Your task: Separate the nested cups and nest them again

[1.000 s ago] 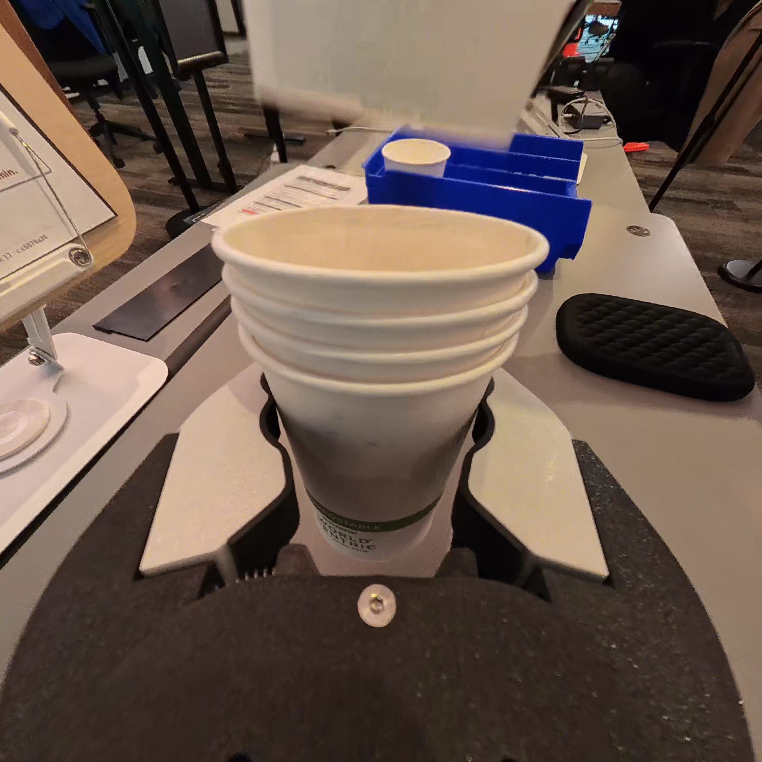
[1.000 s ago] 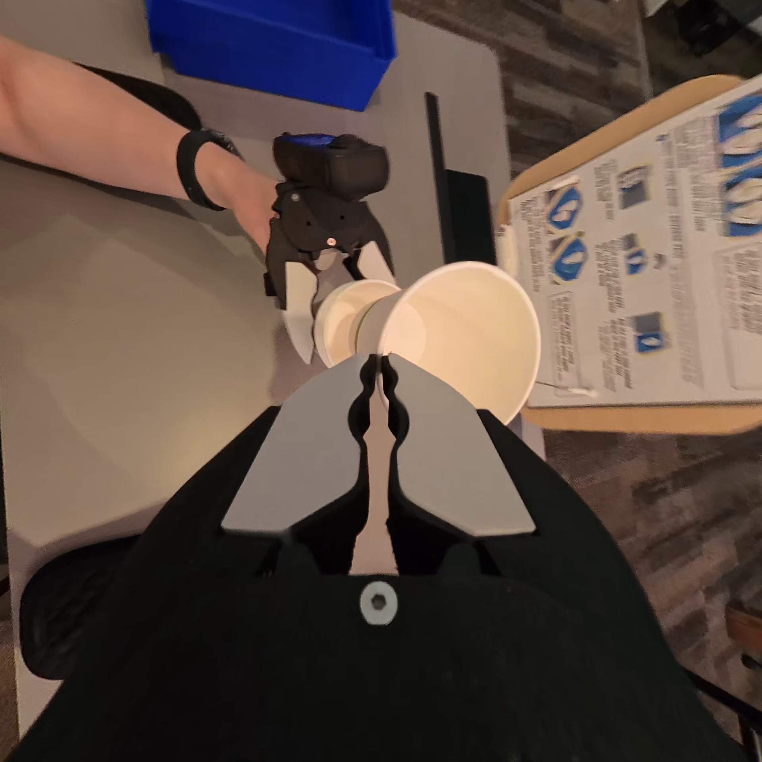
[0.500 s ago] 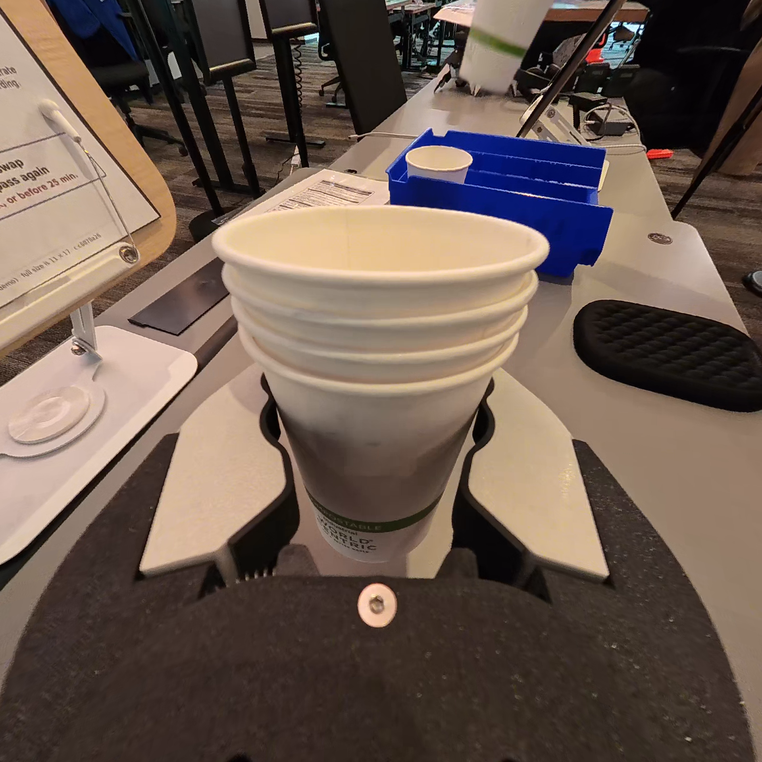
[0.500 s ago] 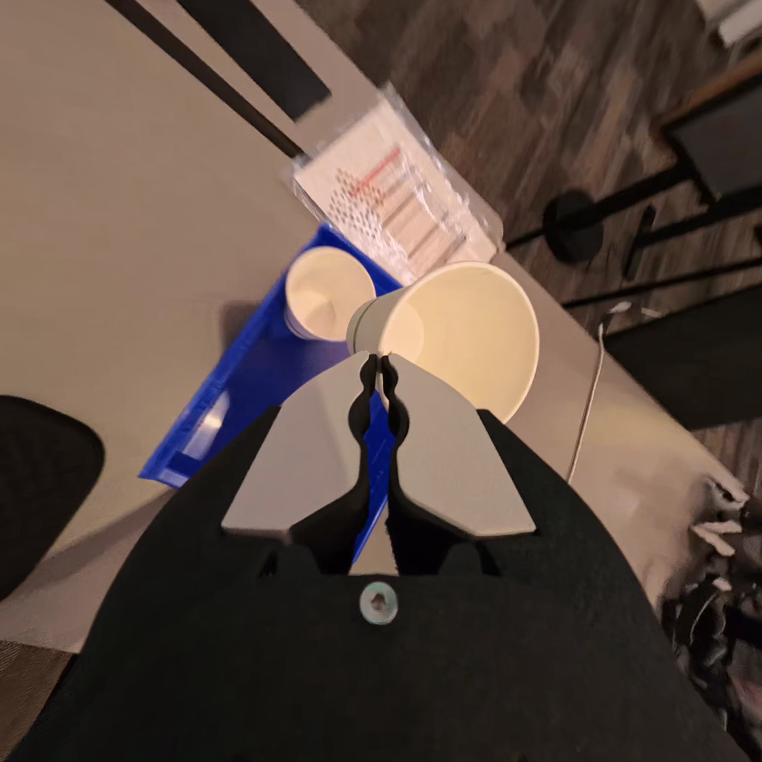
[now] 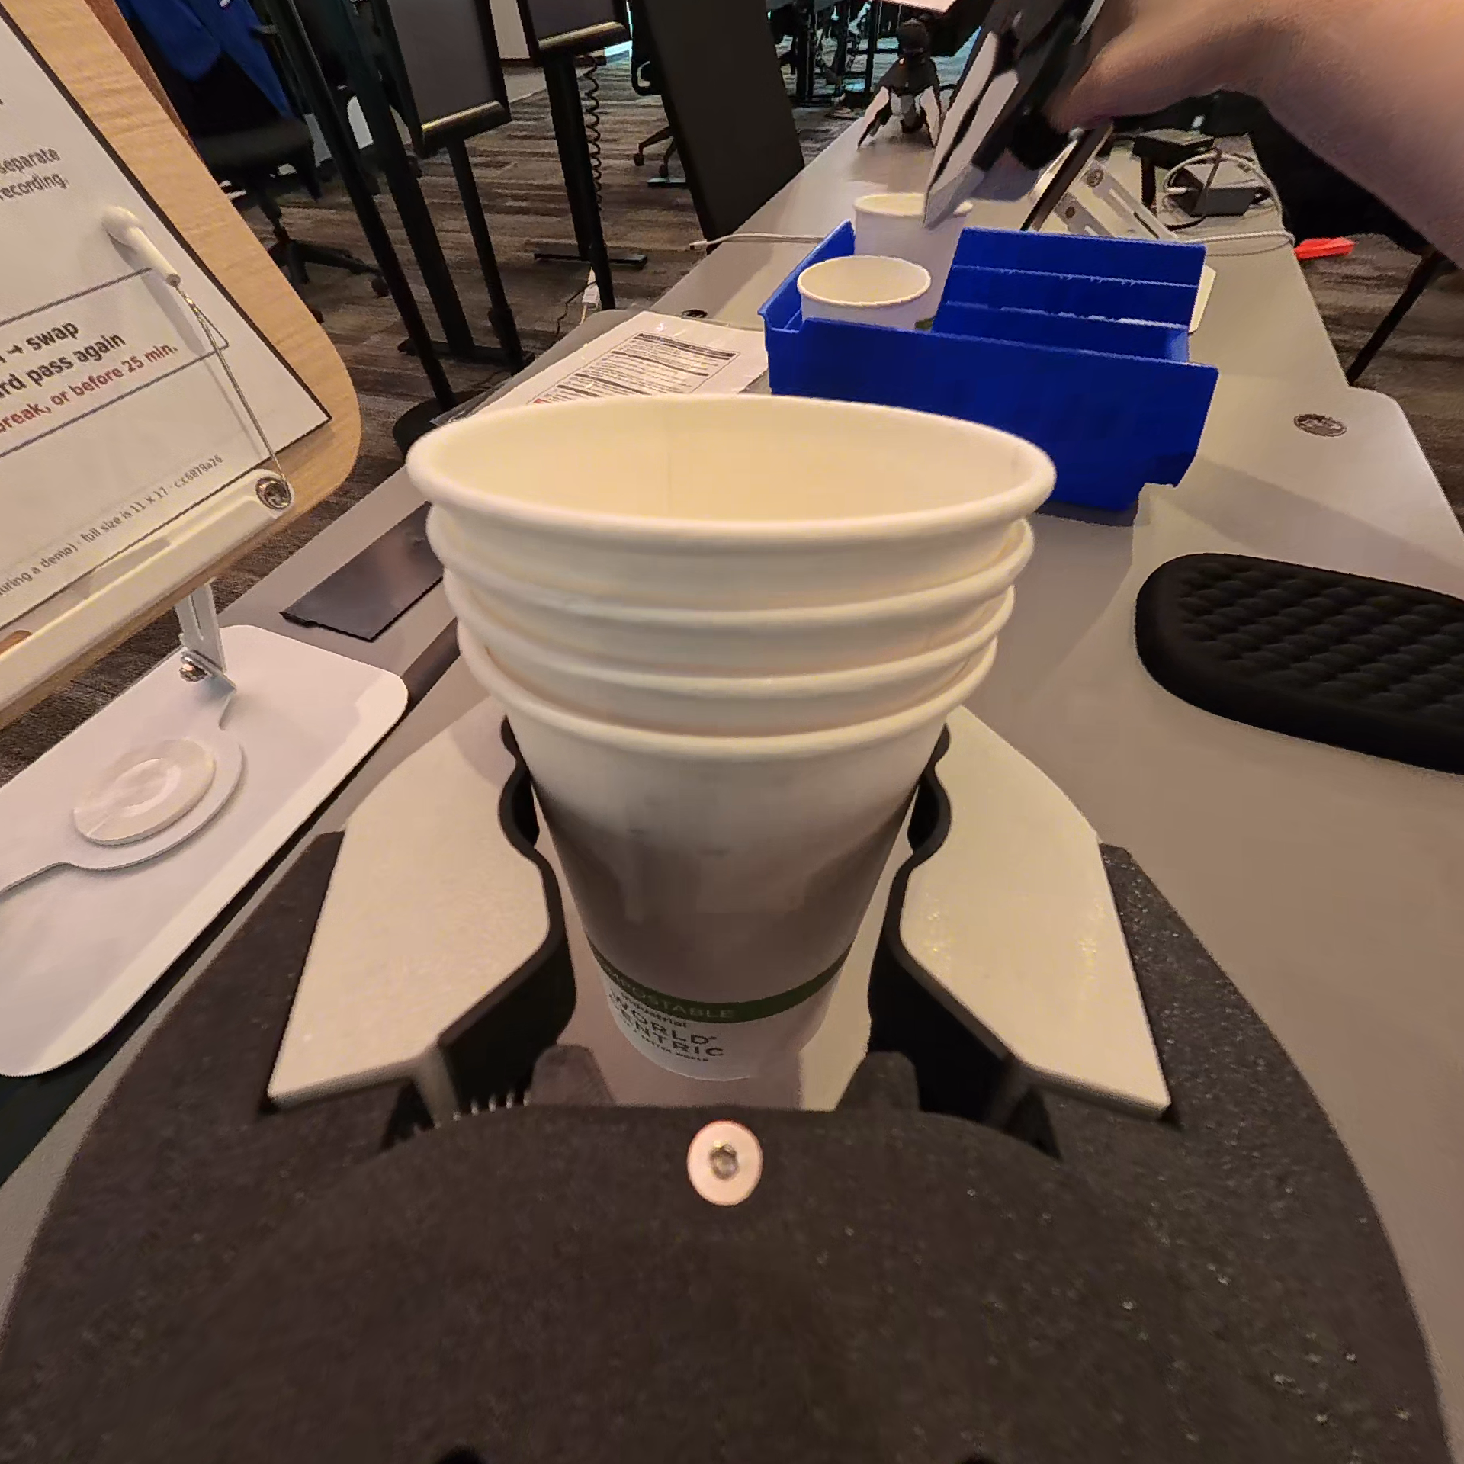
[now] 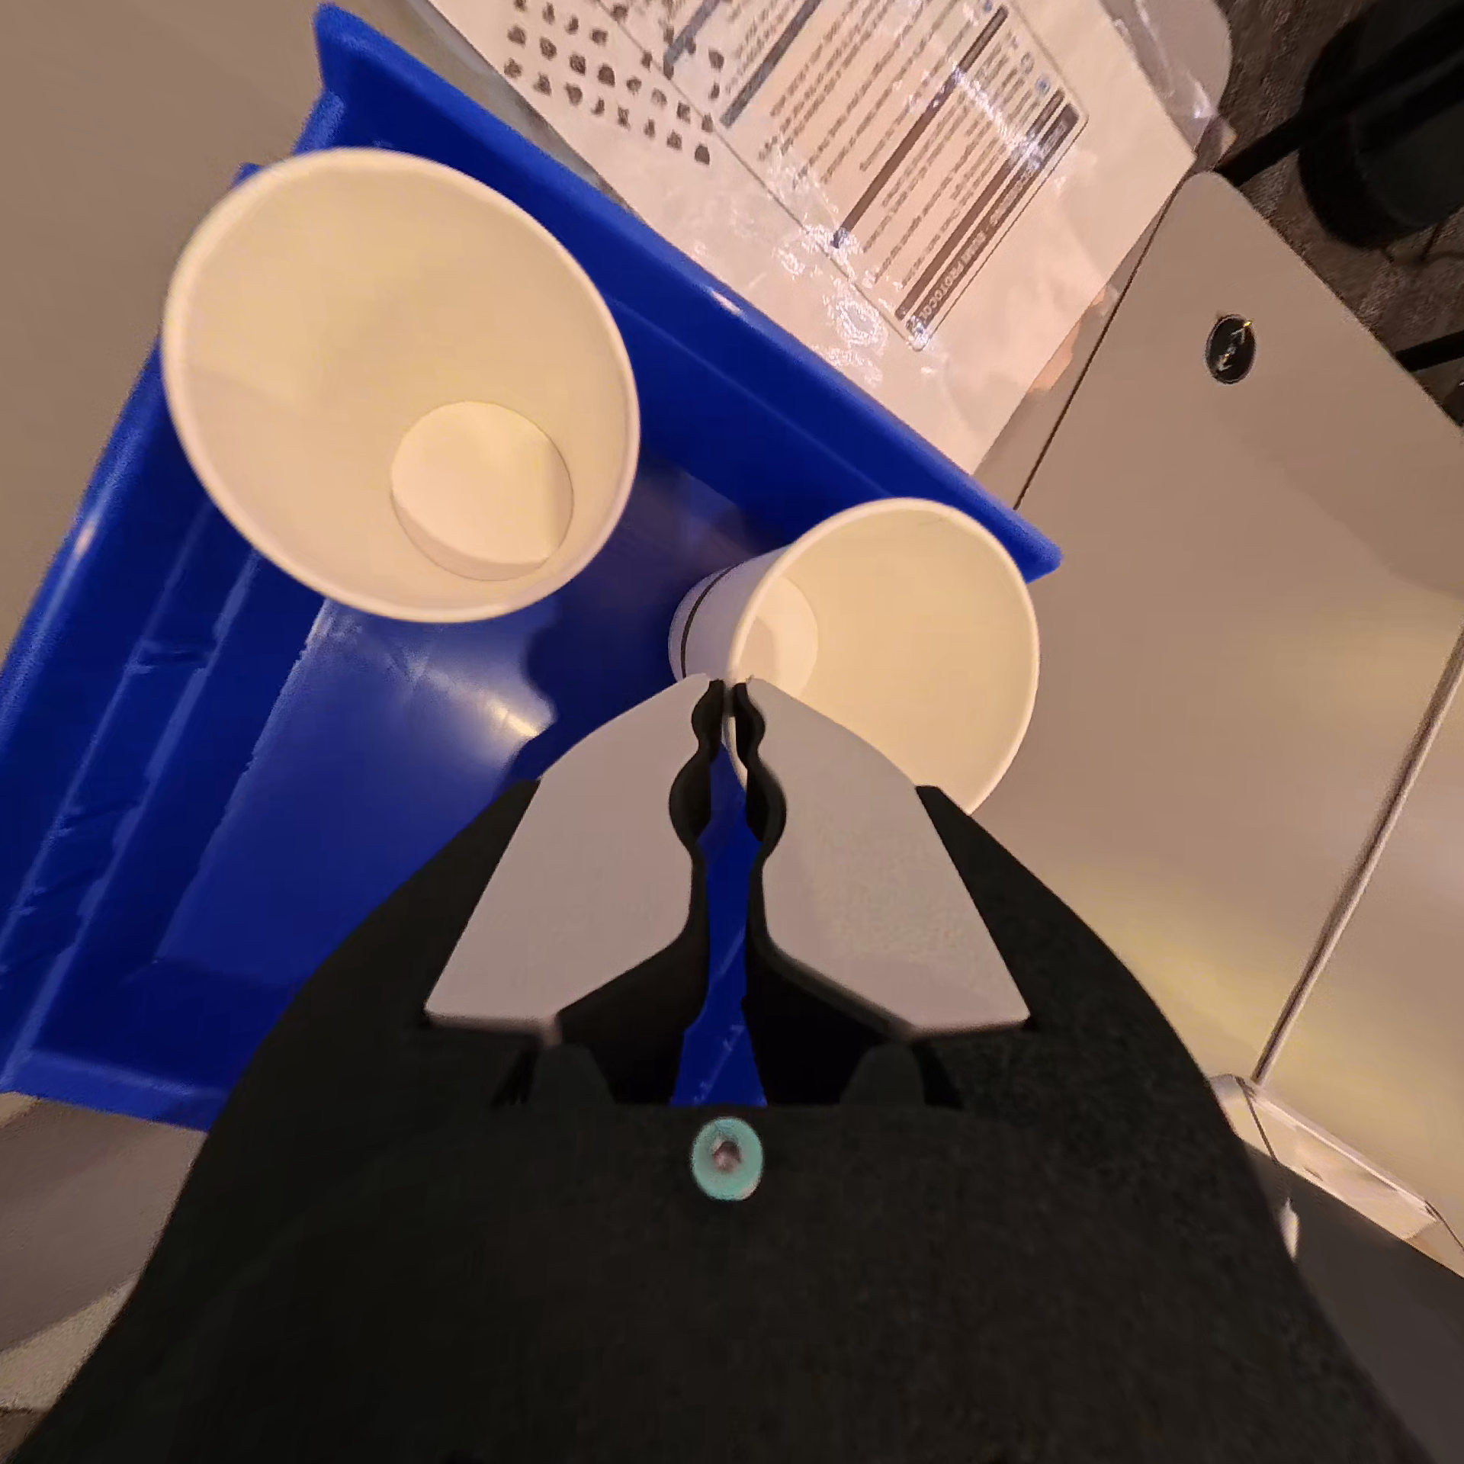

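Note:
My left gripper (image 5: pixel 727 760) is shut on a stack of several nested white paper cups (image 5: pixel 729 634) and holds it upright above the grey table (image 5: pixel 1188 792). My right gripper (image 6: pixel 727 683) is shut on the rim of a single white cup (image 6: pixel 895 642) and holds it in the blue bin (image 6: pixel 238 792), beside another white cup (image 6: pixel 396 380) that stands there. In the left wrist view the right gripper (image 5: pixel 951 198) shows far off over the bin (image 5: pixel 990 396), with the held cup (image 5: pixel 895 230) behind the standing cup (image 5: pixel 863 289).
A black padded rest (image 5: pixel 1307 657) lies right of the stack. A wooden sign board (image 5: pixel 119 317) on a white base (image 5: pixel 158 832) stands at the left. A plastic-covered sheet (image 6: pixel 871 142) lies beyond the bin. A person's hand (image 5: pixel 1267 79) holds the right gripper.
My right gripper has carried the single cup from above the stack over to the blue bin and lowered it beside the cup there. The left gripper still holds the stack.

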Tool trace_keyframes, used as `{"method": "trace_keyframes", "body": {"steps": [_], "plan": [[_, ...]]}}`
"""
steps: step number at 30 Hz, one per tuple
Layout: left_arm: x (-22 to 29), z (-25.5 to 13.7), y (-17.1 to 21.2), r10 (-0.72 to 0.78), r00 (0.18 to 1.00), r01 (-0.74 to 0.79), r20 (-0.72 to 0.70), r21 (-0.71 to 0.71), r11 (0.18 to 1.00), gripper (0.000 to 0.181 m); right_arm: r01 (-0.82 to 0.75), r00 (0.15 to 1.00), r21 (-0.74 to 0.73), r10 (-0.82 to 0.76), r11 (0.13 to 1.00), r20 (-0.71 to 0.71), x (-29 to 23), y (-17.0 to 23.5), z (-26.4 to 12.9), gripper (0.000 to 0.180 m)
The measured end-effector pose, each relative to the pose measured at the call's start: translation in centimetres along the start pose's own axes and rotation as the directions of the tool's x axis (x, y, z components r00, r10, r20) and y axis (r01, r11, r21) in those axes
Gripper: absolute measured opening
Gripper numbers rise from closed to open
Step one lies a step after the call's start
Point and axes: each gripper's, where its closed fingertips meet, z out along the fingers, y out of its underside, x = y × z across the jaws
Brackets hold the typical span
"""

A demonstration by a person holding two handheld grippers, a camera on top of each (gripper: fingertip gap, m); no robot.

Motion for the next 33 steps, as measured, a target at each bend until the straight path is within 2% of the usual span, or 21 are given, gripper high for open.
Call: {"method": "trace_keyframes", "body": {"steps": [11,24,28,30,33], "plan": [[0.3,0.3,0.2,0.008,1.0,-0.008,-0.011,-0.015,1.0,0.093,0.042,0.999,-0.027,-0.042,0.999,0.009,-0.3,-0.7,2.1,0.003],[1.5,-0.4,-1.0,0.029,0.999,-0.029,-0.04,0.013,1.0,0.093,0.047,0.994,0.039,-0.042,0.998,-0.104,-0.4,-0.6,-1.2,0.023],[1.8,-0.5,-1.3,0.04,0.998,-0.04,-0.041,0.018,0.999,0.093,0.094,0.984,0.049,-0.086,0.994,-0.156,-0.1,-0.8,-0.2,0.024],[1.9,-0.4,-1.2,0.043,0.998,-0.043,-0.043,0.014,0.999,0.093,0.114,0.985,0.049,-0.106,0.992,-0.138,-0.3,-1.0,0.5,0.024],[1.7,-0.3,-0.9,0.046,0.998,-0.046,-0.038,0.004,0.999,0.093,0.124,0.983,-0.027,-0.127,0.992,-0.131,0.1,-0.3,1.6,0.026]]}}
